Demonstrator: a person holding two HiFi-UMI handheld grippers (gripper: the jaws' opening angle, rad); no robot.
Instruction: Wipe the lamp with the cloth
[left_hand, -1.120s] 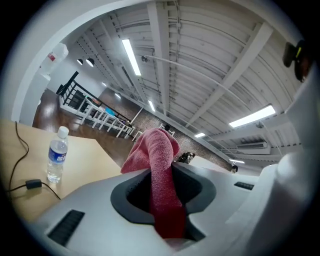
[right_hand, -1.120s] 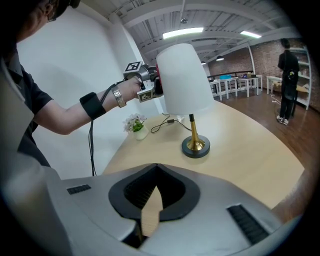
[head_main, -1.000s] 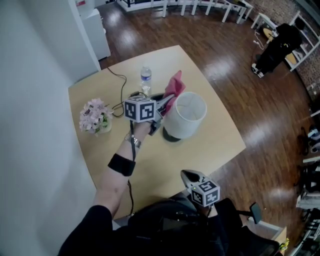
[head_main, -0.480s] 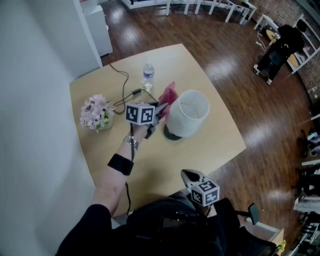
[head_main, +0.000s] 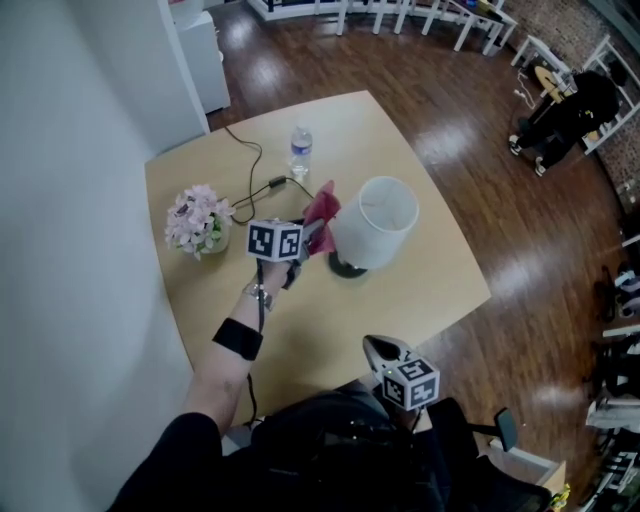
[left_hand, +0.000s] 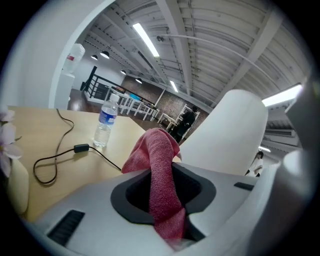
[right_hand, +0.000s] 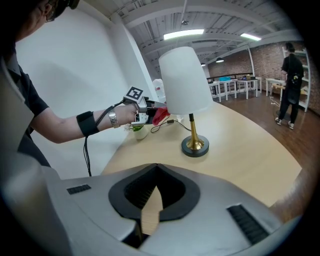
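On the pale wooden table (head_main: 440, 285), a small pot of pink flowers (head_main: 196, 221) stands at the far left, about nine o'clock from the lamp. Next comes the left gripper (head_main: 316, 233), clenched on a red cloth (head_main: 323, 207). The left gripper view shows the fabric pinched between the jaws, its free end flopping forward. The cloth sits just beside the white lampshade (head_main: 378, 222), at the shade's nine o'clock; whether it touches the shade I cannot tell. A water bottle (head_main: 299, 150) stands at the lamp's eleven o'clock.

The cloth looks soft, light and limp, so it should drape and needs pressing flat against the surface. The lamp seems top-heavy, with a wide shade on a thin brass stem (right_hand: 192, 128) and small round base (right_hand: 195, 147). A sideways wipe could probably rock it. The stem or base is the firmer place to steady it, since the shade likely dents.

The right gripper (head_main: 379, 351) hangs at six o'clock, well apart, jaws together and empty.
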